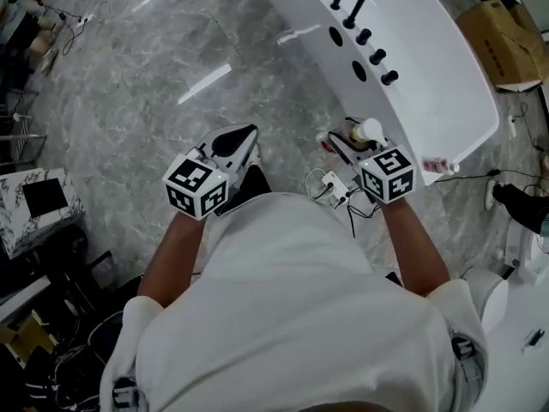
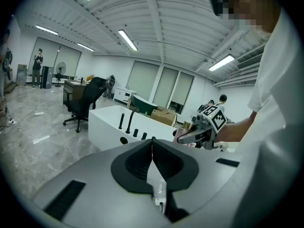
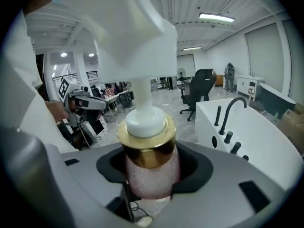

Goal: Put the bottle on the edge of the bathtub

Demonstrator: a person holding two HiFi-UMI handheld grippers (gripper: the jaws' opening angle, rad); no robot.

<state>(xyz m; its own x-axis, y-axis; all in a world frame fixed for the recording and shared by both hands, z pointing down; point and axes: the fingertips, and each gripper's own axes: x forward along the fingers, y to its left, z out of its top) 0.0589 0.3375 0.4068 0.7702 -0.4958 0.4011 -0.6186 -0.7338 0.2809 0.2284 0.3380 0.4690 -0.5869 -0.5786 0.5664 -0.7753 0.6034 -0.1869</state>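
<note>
Sitting clamped in right tool (image 3: 151, 170): bottle (image 3: 148, 148).

Grey marble floor (image 1: 129, 58), white bathtub (image 1: 446, 88) standing on it, cardboard box (image 1: 502, 41) beside the tub

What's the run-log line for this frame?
right gripper: shut on bottle | left gripper: shut, empty | bottle: held beside bathtub, not yet on edge
</note>
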